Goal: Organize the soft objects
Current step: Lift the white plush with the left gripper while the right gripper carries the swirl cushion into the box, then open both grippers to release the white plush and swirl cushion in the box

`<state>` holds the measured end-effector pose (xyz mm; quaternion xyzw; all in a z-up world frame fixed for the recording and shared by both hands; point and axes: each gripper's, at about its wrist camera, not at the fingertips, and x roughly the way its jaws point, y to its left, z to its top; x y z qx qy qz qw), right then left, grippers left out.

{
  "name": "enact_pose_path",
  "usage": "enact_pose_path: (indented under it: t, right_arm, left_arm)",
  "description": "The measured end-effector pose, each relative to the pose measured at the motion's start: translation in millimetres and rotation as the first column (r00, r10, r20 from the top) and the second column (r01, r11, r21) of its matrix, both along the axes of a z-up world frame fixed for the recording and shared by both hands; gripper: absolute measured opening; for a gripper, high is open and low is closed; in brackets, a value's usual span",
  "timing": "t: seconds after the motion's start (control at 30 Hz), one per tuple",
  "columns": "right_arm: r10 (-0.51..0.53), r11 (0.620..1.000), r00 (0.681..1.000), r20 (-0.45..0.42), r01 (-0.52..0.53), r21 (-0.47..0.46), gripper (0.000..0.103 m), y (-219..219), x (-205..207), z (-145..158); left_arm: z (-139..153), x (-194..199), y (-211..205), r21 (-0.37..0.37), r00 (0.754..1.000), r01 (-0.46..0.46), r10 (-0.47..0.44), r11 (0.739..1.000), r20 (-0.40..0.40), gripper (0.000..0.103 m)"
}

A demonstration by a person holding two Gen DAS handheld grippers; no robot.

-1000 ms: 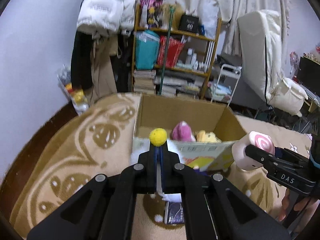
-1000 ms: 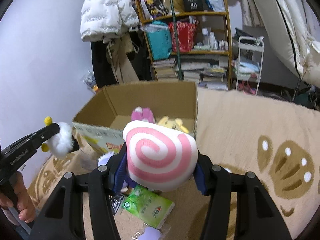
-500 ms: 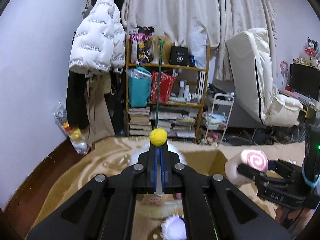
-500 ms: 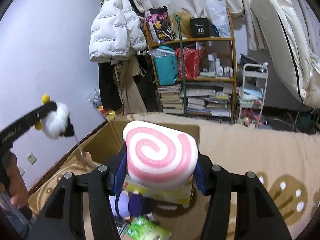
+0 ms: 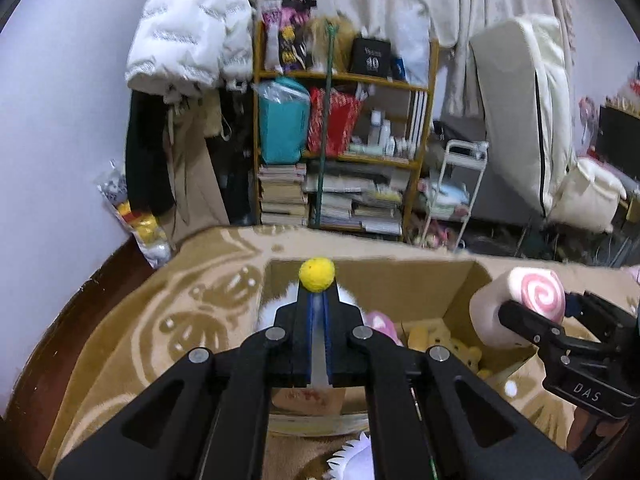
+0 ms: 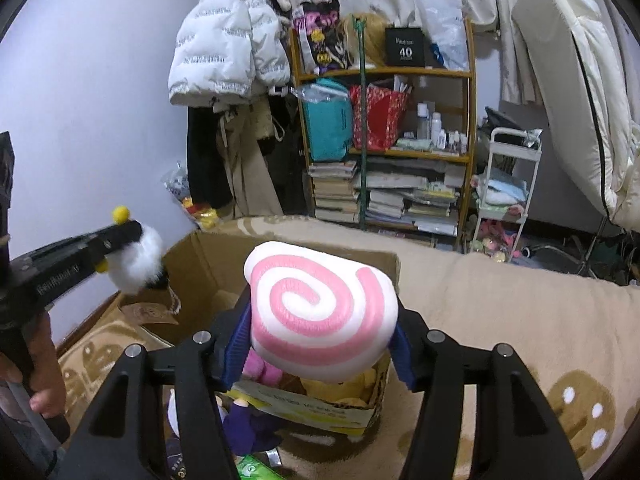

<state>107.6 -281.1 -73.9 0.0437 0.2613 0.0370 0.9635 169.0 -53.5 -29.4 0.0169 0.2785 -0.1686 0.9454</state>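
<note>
Over the cardboard box (image 6: 200,280), my right gripper (image 6: 320,344) squeezes a pink-swirled white plush roll (image 6: 320,312); my left gripper (image 5: 318,312) pinches a fluffy white toy with yellow pompoms (image 6: 138,260).

An open brown cardboard box (image 5: 372,280) sits on a tan patterned blanket (image 5: 192,320). In it, a pink plush toy (image 5: 380,322) lies left of a yellow plush toy (image 5: 452,350). A wooden bookshelf (image 5: 344,148) stands behind the box, a white puffer jacket (image 5: 188,28) hanging to its left.
</note>
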Motion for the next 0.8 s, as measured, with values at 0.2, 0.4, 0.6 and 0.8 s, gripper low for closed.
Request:
enact_pose_path:
  t: [0.2,0.4,0.6,0.8]
  right_arm:
    - [0.012,1.000,0.999,-0.044,-0.012,0.000,0.068,1,6,-13]
    - [0.024,0.999,0.998,-0.066,-0.022,0.026,0.084,0,8,-17]
    - [0.010,0.998,0.999,-0.041,-0.008,0.054,0.100,-4,-4,-9]
    - [-0.011,0.997,0.998,-0.060,0.015,0.071,0.103,-6,-22,-5]
  left_arm:
    - [-15,0,-10,0.046,0.999,0.004,-0.002,0.999,-0.033,0.013]
    - [-22,-3,-7,0.086,0.998,-0.029,0.034,0.996,-0.059,0.031]
    - [-16,-13,2,0.098,0.996,-0.071,0.075,0.993,-0.039,0.072]
    - [-6,-34,14,0.102,0.995,-0.090,0.094,0.991,-0.032,0.094]
